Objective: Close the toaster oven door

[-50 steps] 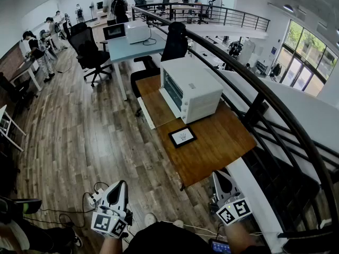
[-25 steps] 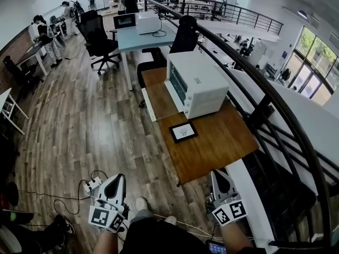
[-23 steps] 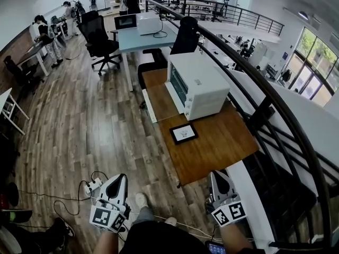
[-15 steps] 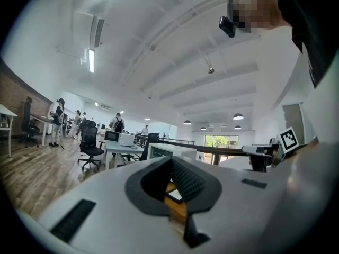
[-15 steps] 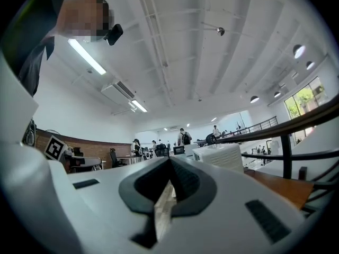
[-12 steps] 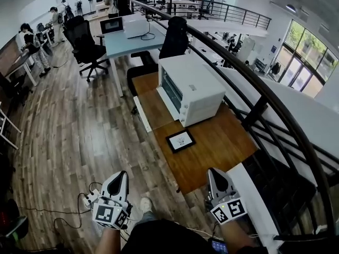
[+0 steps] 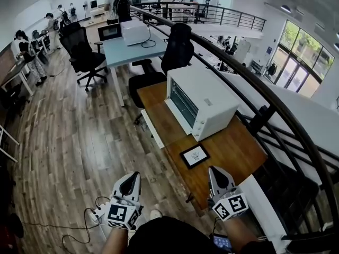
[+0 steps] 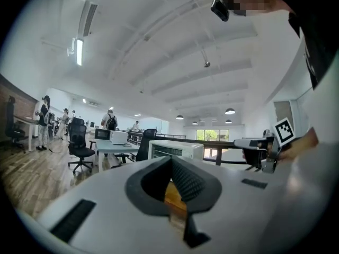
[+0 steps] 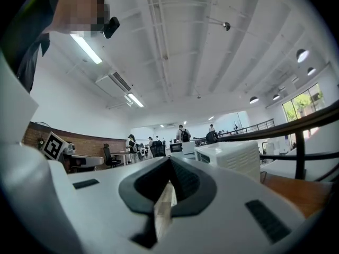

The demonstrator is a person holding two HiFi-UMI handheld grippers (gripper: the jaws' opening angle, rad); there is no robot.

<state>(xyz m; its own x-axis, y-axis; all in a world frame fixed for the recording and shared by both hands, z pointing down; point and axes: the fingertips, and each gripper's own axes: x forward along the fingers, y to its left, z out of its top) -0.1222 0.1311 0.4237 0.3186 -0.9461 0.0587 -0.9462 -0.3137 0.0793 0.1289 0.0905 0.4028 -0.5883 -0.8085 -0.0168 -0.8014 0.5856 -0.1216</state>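
The white toaster oven [image 7: 204,102] stands on a wooden table [image 7: 238,150]. Its glass door [image 7: 161,121] lies folded down flat towards the floor side, its white handle edge [image 7: 151,130] outermost. My left gripper [image 7: 133,178] is over the floor, short of the table's near corner, shut and holding nothing. Just over the table's near edge, my right gripper [image 7: 214,172] is also shut and holding nothing. Both point level at the oven from a distance. The left gripper view shows the oven [image 8: 175,150] beyond the shut jaws. In the right gripper view the oven [image 9: 233,160] lies to the right.
A small black-framed card [image 7: 194,155] lies on the table before the oven. A black railing [image 7: 254,115] runs along the right. Behind the oven stand a black chair [image 7: 177,49] and a pale desk [image 7: 130,46]. A power strip and cable [image 7: 98,211] lie on the floor.
Both grippers have travelled forward towards the table, and the oven and card now sit nearer in the head view. The jaws of both stayed shut.
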